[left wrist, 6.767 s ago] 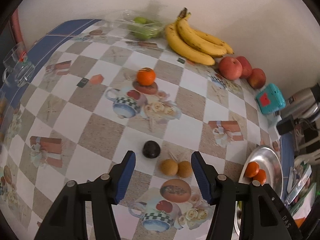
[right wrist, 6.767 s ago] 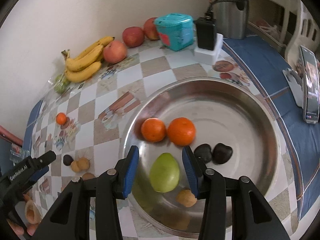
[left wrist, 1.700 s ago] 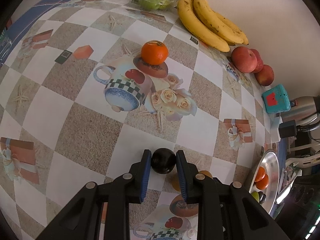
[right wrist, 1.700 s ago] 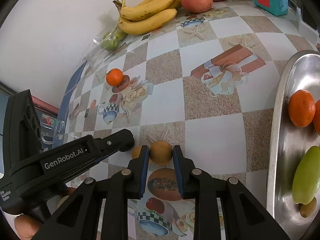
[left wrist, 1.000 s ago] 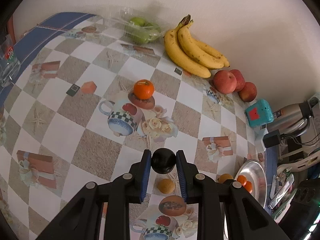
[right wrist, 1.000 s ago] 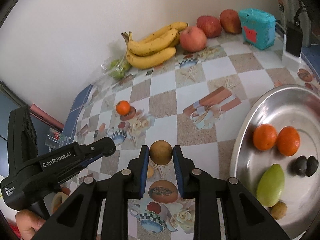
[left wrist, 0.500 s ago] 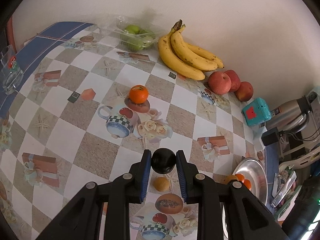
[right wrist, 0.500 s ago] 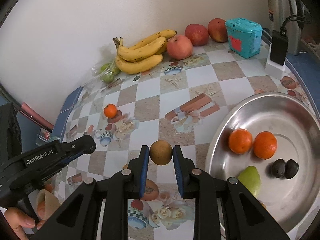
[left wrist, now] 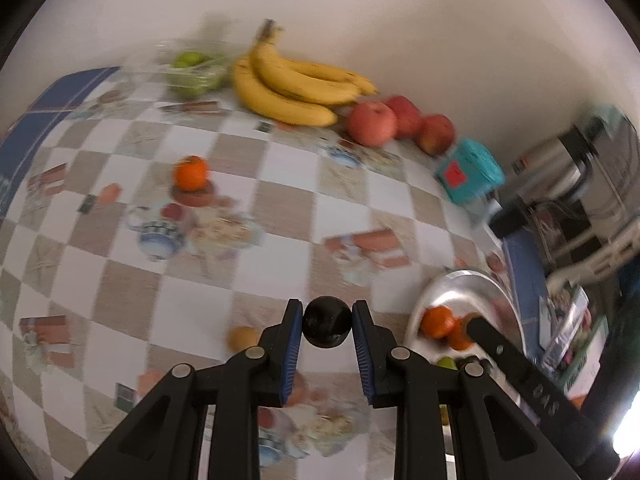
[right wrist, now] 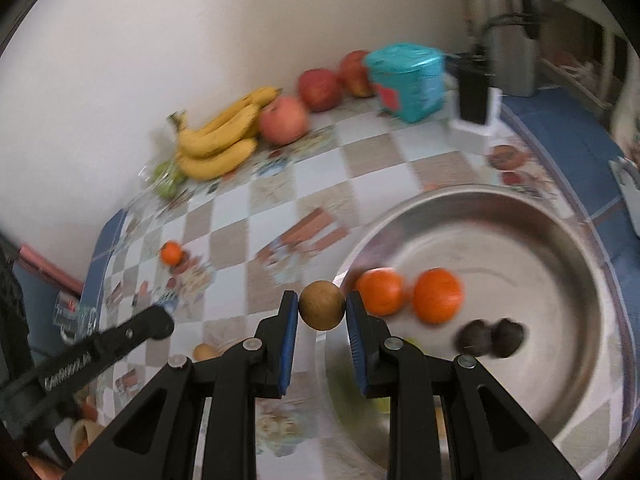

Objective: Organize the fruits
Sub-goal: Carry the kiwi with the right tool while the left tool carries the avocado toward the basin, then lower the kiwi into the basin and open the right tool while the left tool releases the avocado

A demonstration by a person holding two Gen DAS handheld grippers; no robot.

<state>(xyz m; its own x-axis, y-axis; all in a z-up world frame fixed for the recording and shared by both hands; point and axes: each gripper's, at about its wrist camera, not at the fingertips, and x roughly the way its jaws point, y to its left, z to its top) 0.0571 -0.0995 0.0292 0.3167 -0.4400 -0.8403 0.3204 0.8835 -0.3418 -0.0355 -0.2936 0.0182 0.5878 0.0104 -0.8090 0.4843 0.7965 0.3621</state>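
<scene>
Grippers both loaded: my left gripper (left wrist: 327, 326) clamps a dark round fruit (left wrist: 327, 327) above the checked tablecloth (left wrist: 272, 216); my right gripper (right wrist: 322, 312) pinches a brown round fruit (right wrist: 322, 306) beside the steel bowl's (right wrist: 560, 240) near rim.

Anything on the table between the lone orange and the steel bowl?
Right wrist view: only printed tablecloth between the lone orange and the steel bowl; no loose fruit.
</scene>
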